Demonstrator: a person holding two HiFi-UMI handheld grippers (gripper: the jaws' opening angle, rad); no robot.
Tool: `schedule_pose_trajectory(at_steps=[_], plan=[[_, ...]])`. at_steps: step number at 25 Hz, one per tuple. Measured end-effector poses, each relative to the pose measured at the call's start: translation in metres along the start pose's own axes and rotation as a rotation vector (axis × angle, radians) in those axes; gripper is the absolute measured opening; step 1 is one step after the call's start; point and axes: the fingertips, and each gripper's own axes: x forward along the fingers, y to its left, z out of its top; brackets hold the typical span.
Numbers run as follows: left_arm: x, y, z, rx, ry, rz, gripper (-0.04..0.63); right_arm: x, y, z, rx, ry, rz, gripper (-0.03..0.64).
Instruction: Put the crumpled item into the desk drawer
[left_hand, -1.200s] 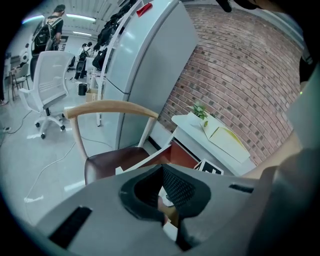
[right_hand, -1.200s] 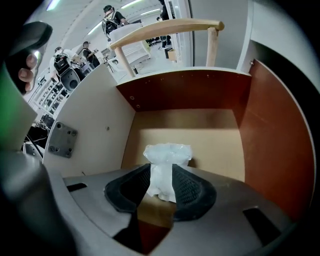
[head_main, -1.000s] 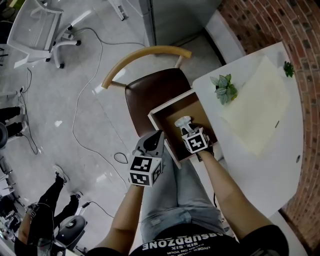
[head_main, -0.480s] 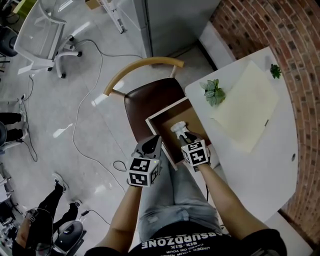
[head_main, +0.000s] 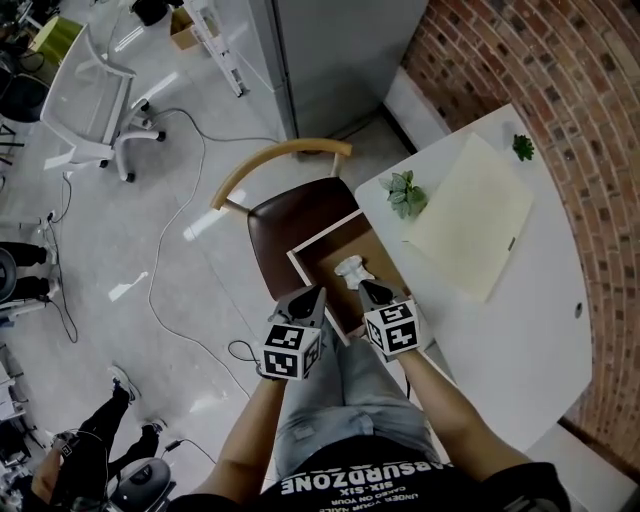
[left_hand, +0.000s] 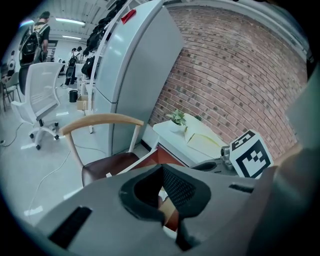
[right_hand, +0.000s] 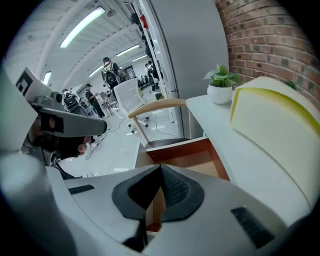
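The white crumpled item (head_main: 351, 268) lies inside the open wooden desk drawer (head_main: 312, 285), free of both grippers. My right gripper (head_main: 374, 291) hovers just behind the item over the drawer's near end, jaws shut with nothing between them. From the right gripper view, the shut right gripper (right_hand: 160, 169) faces the drawer (right_hand: 200, 150), and the item is hidden there. To the left of the drawer front, my left gripper (head_main: 309, 298) hangs above the person's lap, shut and empty. Its own view shows the left gripper (left_hand: 162, 168) with pads together.
A chair (head_main: 300, 215) with a brown seat and curved wooden back stands right behind the open drawer. The white desk (head_main: 500, 320) carries a potted plant (head_main: 403, 194) and a pale yellow pad (head_main: 470, 215). A brick wall runs along the right; cables lie on the floor at left.
My right gripper has drawn back from inside the drawer toward the person, leaving the crumpled item lying in the drawer. The left gripper has barely moved.
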Motion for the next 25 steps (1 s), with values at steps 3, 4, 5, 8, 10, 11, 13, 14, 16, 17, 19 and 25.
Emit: schedule_pose_trajectory(at_steps=[3,4,5,8,10,11,13,14,16,17,19,25], plan=[[-0.005,-0.009,0.002,0.016,0.003,-0.011,0.002,-0.014,0.008,0.005,-0.002,-0.008,0.008,-0.003],[-0.007,-0.012,0.003,0.023,0.003,-0.014,0.002,-0.019,0.011,0.006,-0.011,-0.012,0.008,-0.003],[-0.009,-0.014,0.003,0.029,0.003,-0.016,0.002,-0.023,0.014,0.007,-0.021,-0.016,0.008,-0.003],[-0.015,-0.021,0.003,0.044,0.002,-0.023,0.003,-0.035,0.02,0.007,-0.033,-0.029,0.007,-0.003],[-0.018,-0.026,0.001,0.049,0.003,-0.028,0.003,-0.042,0.022,0.007,-0.033,-0.039,0.005,-0.003],[-0.02,-0.029,0.001,0.051,0.005,-0.031,0.003,-0.046,0.023,0.007,-0.033,-0.045,0.004,-0.003],[-0.023,-0.034,-0.001,0.06,0.009,-0.035,0.003,-0.052,0.026,0.008,-0.037,-0.054,0.002,-0.003],[-0.025,-0.036,-0.002,0.066,0.011,-0.036,0.003,-0.055,0.028,0.008,-0.04,-0.057,0.001,-0.003],[-0.027,-0.039,-0.004,0.076,0.012,-0.039,0.003,-0.06,0.03,0.007,-0.045,-0.061,-0.002,-0.003],[-0.028,-0.041,-0.004,0.081,0.01,-0.04,0.002,-0.062,0.031,0.006,-0.046,-0.063,-0.004,-0.003],[-0.029,-0.042,-0.004,0.091,0.009,-0.043,0.003,-0.065,0.033,0.005,-0.046,-0.067,-0.006,-0.003],[-0.033,-0.045,0.0,0.112,-0.001,-0.043,0.002,-0.071,0.039,0.0,-0.053,-0.072,-0.008,-0.003]])
